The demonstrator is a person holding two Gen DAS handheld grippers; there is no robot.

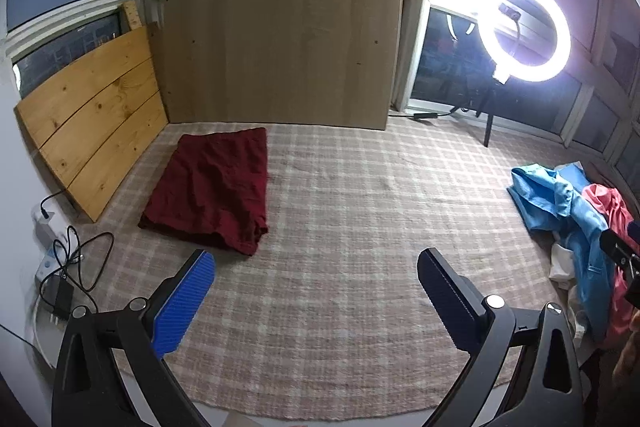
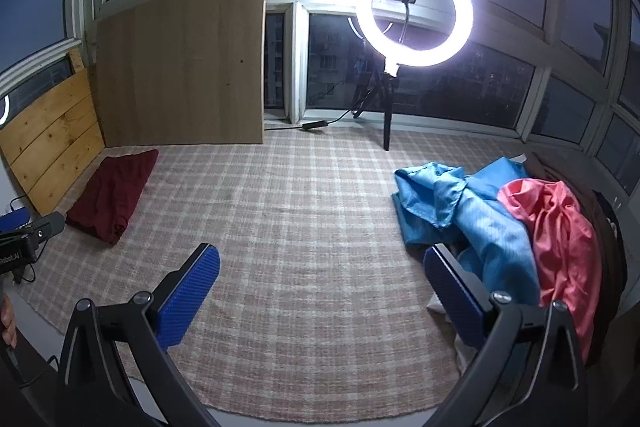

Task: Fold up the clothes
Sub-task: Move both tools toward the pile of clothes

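Both pairs of tongs stand wide apart and hold nothing: the left tongs (image 1: 316,265) hover over bare checked rug (image 1: 340,207), and the right tongs (image 2: 322,261) hang just left of the unfolded heap.

That heap fills the right side of the right wrist view: a blue garment (image 2: 460,211) crumpled nearest the tongs, a pink garment (image 2: 556,235) draped over its right part, something dark brown behind. All look thin, limp and probably light; the blue cloth has a sheen and may slip, so a hem or corner at its lower left edge seems the best hold.

A dark red garment (image 1: 212,187), already folded flat, lies at mid left in the left wrist view.

Loose cables (image 1: 80,259) trail off the rug's left edge. The ring light (image 2: 414,11) glares at the upper right, its stand planted on the far rug.
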